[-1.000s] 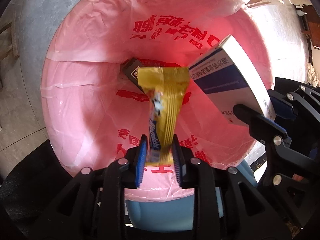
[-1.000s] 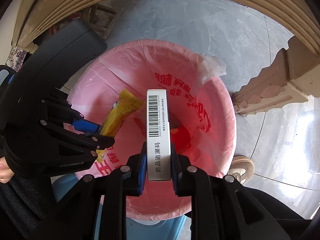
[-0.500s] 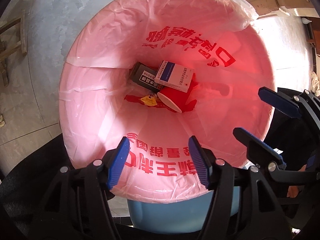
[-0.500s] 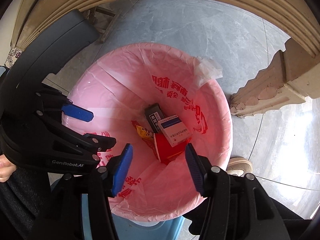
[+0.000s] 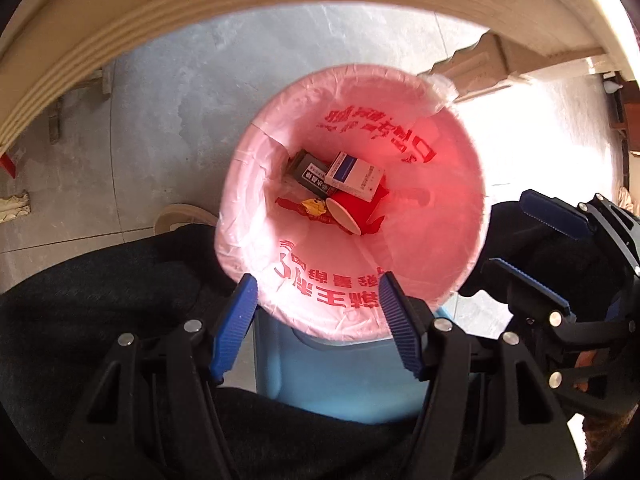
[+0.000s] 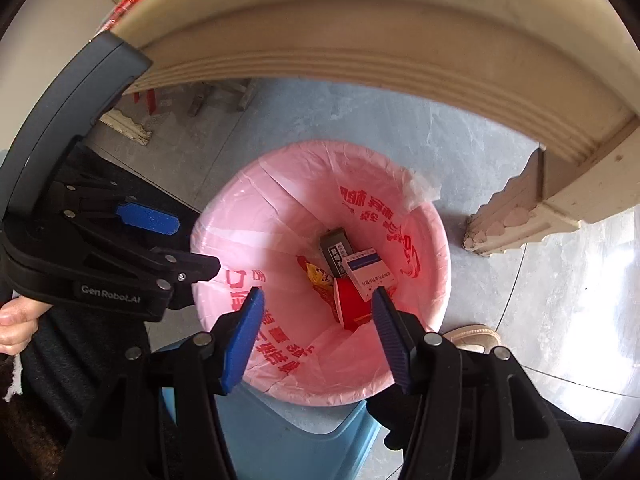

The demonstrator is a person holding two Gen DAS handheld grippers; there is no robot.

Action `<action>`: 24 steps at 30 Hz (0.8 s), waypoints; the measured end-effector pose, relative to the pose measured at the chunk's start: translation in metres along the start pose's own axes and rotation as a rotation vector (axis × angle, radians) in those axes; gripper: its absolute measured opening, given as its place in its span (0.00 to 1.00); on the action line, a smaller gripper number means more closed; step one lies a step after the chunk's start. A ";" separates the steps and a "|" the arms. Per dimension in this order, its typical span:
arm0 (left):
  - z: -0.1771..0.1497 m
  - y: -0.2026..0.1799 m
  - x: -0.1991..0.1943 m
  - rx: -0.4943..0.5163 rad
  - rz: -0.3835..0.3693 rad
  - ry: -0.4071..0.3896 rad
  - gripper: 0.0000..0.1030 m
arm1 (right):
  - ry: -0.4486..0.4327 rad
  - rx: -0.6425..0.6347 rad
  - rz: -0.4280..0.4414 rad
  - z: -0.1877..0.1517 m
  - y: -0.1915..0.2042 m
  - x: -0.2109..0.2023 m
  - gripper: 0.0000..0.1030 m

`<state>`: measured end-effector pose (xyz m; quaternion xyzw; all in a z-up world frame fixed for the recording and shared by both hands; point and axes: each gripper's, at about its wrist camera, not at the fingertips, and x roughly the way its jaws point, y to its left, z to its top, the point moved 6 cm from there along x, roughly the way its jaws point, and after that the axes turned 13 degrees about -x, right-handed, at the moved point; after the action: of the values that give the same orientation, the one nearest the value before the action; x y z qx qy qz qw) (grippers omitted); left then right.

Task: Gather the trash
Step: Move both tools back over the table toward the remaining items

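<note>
A blue bin lined with a pink bag stands on the floor below both grippers. At its bottom lie a white and blue medicine box, a dark box, a red paper cup and a yellow wrapper. My left gripper hangs open above the bin's near rim with nothing between its fingers. My right gripper hovers over the bag; its jaws are opening and hold nothing. The medicine box and cup lie far below it.
A beige moulded table edge arches overhead, with its carved leg right of the bin. A person's dark trouser legs flank the bin, a shoe rests by it, and a hand grips the left tool.
The left gripper let go of the yellow wrapper and the right let go of the medicine box; both now lie in the bin. Both grippers opened and rose away from it.
</note>
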<state>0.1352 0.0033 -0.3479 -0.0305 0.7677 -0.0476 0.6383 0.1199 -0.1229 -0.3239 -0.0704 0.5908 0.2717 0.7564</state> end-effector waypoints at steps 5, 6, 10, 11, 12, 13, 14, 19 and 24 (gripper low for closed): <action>0.003 0.016 -0.106 -0.069 -0.040 -0.152 0.66 | -0.141 -0.072 -0.040 0.036 -0.004 -0.096 0.77; 0.008 0.019 -0.126 -0.079 -0.027 -0.185 0.67 | -0.166 -0.082 -0.047 0.045 -0.007 -0.116 0.77; 0.029 0.021 -0.211 -0.101 -0.016 -0.298 0.70 | -0.260 -0.104 -0.060 0.085 -0.021 -0.188 0.78; 0.033 0.019 -0.228 -0.092 -0.009 -0.326 0.71 | -0.279 -0.115 -0.070 0.095 -0.024 -0.204 0.79; 0.038 0.017 -0.244 -0.081 0.009 -0.354 0.74 | -0.299 -0.129 -0.093 0.105 -0.027 -0.219 0.80; 0.043 0.015 -0.258 -0.073 0.023 -0.378 0.77 | -0.318 -0.145 -0.118 0.115 -0.029 -0.232 0.81; 0.048 0.013 -0.270 -0.070 0.032 -0.400 0.78 | -0.334 -0.164 -0.139 0.124 -0.031 -0.244 0.82; 0.073 0.002 -0.312 -0.069 0.022 -0.426 0.78 | -0.385 -0.229 -0.196 0.163 -0.036 -0.284 0.86; 0.094 -0.016 -0.334 -0.061 0.027 -0.460 0.78 | -0.402 -0.276 -0.211 0.190 -0.042 -0.298 0.87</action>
<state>0.2888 0.0202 -0.0367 -0.0493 0.6033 -0.0077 0.7959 0.2571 -0.1752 0.0006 -0.1787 0.3755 0.2778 0.8660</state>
